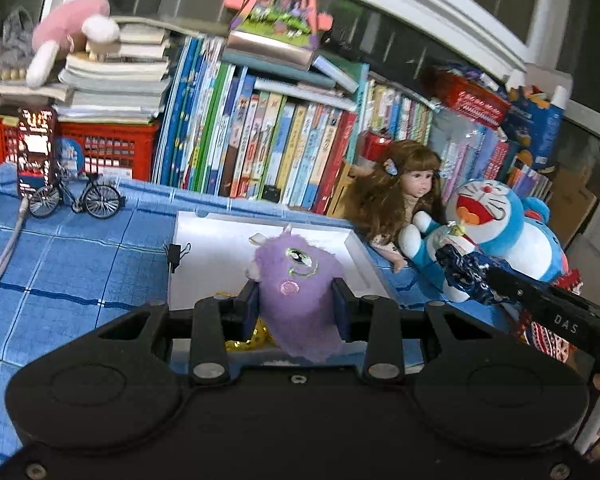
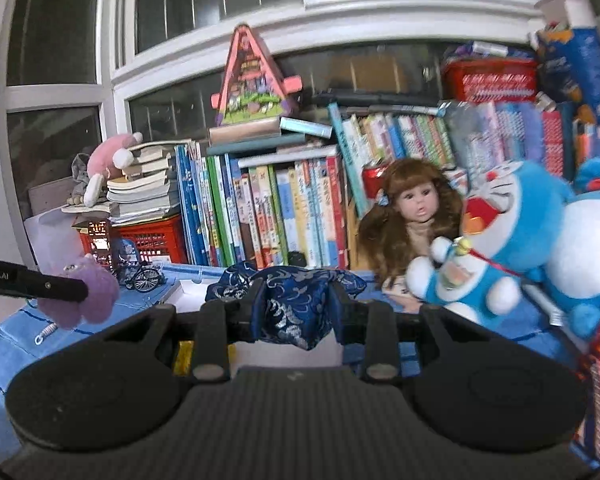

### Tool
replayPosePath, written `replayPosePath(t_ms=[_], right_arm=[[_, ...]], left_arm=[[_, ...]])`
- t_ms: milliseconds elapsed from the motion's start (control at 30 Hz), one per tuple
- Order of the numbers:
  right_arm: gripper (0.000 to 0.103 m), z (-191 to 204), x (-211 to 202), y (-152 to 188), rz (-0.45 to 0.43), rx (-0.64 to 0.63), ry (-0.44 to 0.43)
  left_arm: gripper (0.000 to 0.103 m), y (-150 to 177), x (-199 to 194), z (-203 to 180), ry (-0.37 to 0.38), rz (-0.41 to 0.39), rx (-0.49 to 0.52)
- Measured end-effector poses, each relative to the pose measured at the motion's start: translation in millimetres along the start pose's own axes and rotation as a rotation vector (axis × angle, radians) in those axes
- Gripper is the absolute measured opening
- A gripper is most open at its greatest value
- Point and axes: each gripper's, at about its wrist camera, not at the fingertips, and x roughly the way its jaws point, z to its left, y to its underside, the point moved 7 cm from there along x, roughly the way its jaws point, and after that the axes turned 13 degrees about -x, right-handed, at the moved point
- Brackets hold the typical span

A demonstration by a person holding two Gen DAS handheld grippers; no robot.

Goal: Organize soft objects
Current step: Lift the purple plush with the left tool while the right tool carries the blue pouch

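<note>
- Left wrist view: a purple plush toy (image 1: 298,292) is gripped by the left claw (image 1: 298,306) above the white tray (image 1: 220,240).
- A blue brocade pouch (image 2: 296,304) is clamped by the right claw (image 2: 296,308), near the Doraemon plush (image 2: 540,240) and doll (image 2: 414,216).

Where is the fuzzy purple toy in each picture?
Left wrist view: the purple plush toy is bottom centre, pinched by the left hand-held gripper.
Right wrist view: far left, beside a black finger.
Shared landmark: the long-haired doll.
</note>
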Motion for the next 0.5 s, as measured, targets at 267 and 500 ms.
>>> replayPosePath(t_ms=[267,500], right_arm=[[0.037,5,74,-17,0.123,-0.022,-0.05],[0.037,16,123,-24,0.196,-0.074,-0.087]], left_arm=[[0.035,-30,65,20,-0.038,0.122,-0.093],[0.035,-49,124,37,-0.122,0.167,-0.128]])
